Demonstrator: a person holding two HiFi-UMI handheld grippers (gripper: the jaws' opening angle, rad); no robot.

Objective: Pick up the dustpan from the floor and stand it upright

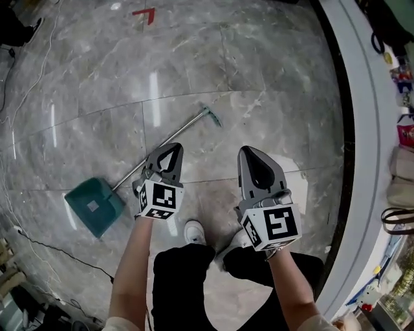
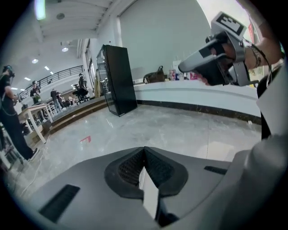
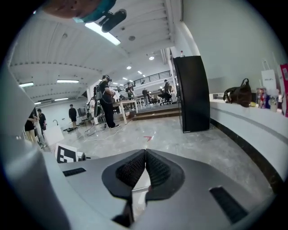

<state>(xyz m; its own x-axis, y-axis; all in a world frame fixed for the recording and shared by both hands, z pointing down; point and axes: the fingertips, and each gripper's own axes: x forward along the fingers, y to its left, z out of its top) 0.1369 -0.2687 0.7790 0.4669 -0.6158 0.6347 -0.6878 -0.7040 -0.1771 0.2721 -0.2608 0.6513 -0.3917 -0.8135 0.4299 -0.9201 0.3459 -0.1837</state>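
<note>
A teal dustpan (image 1: 94,206) lies flat on the grey marble floor at the lower left of the head view. Its long metal handle (image 1: 165,142) runs up and right to a teal grip (image 1: 211,116). My left gripper (image 1: 173,147) hovers above the middle of that handle, jaws shut and empty. My right gripper (image 1: 249,153) is held to the right of it, also shut on nothing. In the left gripper view the shut jaws (image 2: 144,148) point across the floor, and the right gripper (image 2: 216,54) shows at the upper right. The right gripper view shows shut jaws (image 3: 145,152); the dustpan is not seen there.
A curved white counter (image 1: 362,149) with a dark base borders the floor on the right, carrying bags (image 1: 401,161). Cables (image 1: 39,245) trail along the left. A red floor mark (image 1: 145,14) lies far ahead. My shoes (image 1: 194,231) stand below the grippers. A black cabinet (image 3: 192,92) and people (image 3: 106,101) stand farther off.
</note>
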